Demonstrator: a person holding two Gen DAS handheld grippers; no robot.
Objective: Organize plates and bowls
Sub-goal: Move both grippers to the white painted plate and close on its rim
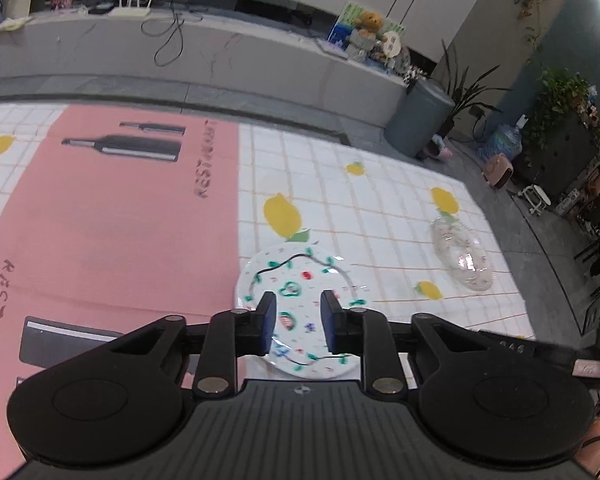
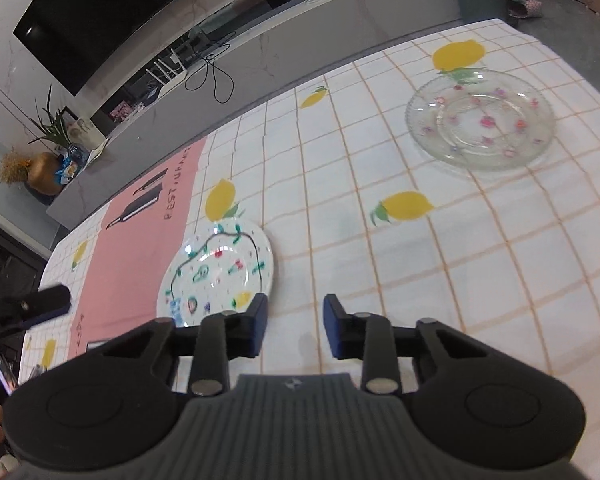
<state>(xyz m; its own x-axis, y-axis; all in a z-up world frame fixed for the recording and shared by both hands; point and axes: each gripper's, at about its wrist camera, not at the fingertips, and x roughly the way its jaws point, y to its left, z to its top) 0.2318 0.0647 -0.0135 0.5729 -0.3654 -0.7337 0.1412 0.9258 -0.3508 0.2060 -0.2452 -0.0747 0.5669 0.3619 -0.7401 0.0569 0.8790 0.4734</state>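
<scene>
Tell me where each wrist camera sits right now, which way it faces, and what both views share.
Left wrist: sits on the left gripper, angled down at the painted plate beside the pink mat; its open fingers and a bit of hand at the lower right corner show.
Right wrist: sits on the right gripper, angled down at bare lemon tablecloth; open fingers show, left gripper at the left edge.
Shared: painted plate, clear glass plate, pink mat, tablecloth.
</scene>
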